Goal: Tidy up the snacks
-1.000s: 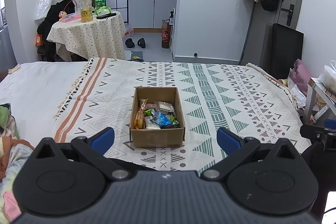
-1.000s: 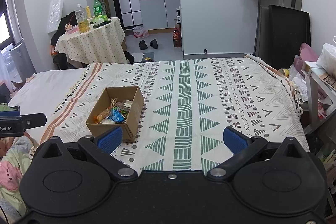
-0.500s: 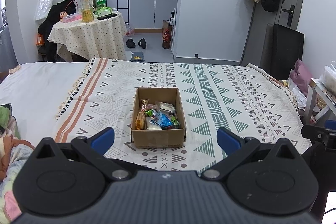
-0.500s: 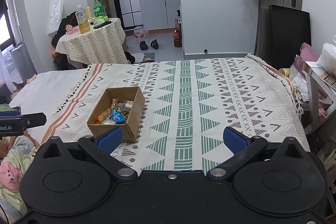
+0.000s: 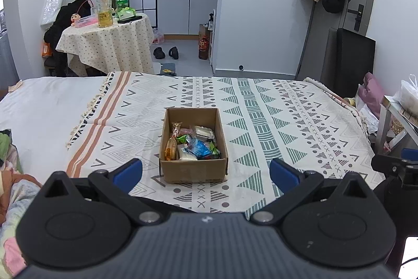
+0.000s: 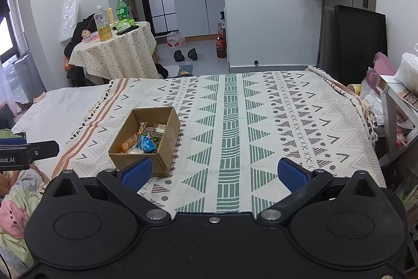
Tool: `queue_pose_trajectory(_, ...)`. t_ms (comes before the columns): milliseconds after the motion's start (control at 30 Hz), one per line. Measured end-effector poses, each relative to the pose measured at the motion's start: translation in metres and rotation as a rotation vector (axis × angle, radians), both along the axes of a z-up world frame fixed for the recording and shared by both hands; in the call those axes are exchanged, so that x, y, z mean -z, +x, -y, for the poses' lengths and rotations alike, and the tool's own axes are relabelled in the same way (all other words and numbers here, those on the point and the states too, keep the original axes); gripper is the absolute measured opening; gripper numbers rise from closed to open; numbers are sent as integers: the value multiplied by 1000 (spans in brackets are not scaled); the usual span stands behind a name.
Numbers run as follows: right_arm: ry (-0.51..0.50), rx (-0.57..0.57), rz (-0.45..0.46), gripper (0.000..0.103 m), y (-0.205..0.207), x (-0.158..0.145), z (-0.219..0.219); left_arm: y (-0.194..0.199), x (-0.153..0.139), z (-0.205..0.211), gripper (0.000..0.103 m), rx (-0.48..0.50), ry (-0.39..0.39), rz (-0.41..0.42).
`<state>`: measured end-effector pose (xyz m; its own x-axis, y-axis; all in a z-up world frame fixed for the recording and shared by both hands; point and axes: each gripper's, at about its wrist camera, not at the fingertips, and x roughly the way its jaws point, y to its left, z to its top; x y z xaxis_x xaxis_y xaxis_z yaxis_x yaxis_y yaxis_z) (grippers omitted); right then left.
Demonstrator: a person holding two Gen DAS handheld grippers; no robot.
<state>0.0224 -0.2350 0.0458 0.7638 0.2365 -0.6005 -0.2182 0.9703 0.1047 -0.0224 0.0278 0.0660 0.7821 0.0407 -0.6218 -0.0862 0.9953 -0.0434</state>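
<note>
- Sitting in the box (image 5: pixel 193 166) on the blanket (image 5: pixel 274 122), the snacks (image 5: pixel 192 144) are all gathered together.
- Left gripper (image 5: pixel 206 171), just before the box, is wide and empty.
- Right gripper (image 6: pixel 213 174), right of the box, is also wide.

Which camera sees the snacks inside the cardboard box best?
The left wrist view. It faces the cardboard box head-on, so the snacks show clearly between the open left gripper fingers. The right wrist view shows the box off to the left at an angle, its near corner behind a finger of the open right gripper.
</note>
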Motion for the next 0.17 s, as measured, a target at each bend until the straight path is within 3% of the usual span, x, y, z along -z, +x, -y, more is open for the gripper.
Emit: queue_pose_trajectory(167, 8, 7, -5, 103, 0, 1, 2, 1, 2, 0, 103, 1, -3, -6)
